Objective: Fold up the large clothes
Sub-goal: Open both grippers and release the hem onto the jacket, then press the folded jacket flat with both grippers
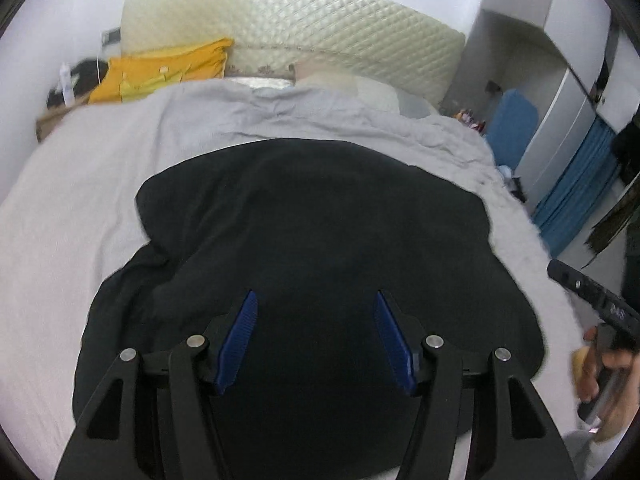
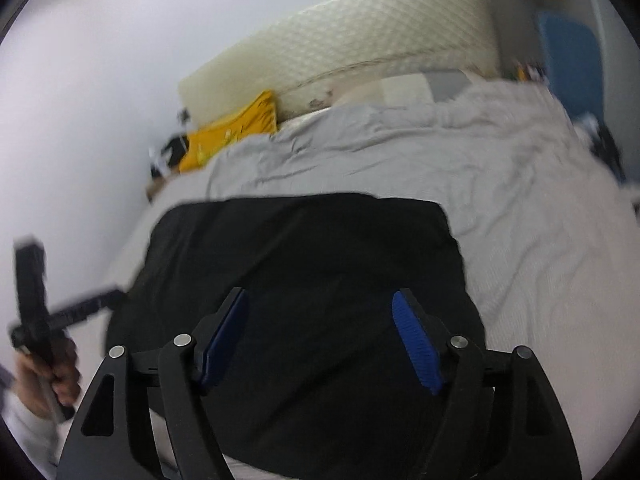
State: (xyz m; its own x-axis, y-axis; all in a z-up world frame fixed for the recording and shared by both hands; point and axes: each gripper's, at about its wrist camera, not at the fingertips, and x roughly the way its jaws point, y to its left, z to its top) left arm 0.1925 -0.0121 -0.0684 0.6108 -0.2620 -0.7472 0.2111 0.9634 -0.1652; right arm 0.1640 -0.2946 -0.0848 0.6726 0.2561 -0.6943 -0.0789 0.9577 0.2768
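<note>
Across the frame's centre the garment [image 1: 312, 240] lies bunched at left, and with both my left gripper [image 1: 316, 340] and right gripper [image 2: 320, 336] spread and empty, I risk folding creases in.

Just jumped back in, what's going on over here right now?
A person is folding a black garment spread on a bed with a grey cover. The left gripper and right gripper both hang open above the cloth, holding nothing. A yellow cushion sits by the quilted headboard.
</note>
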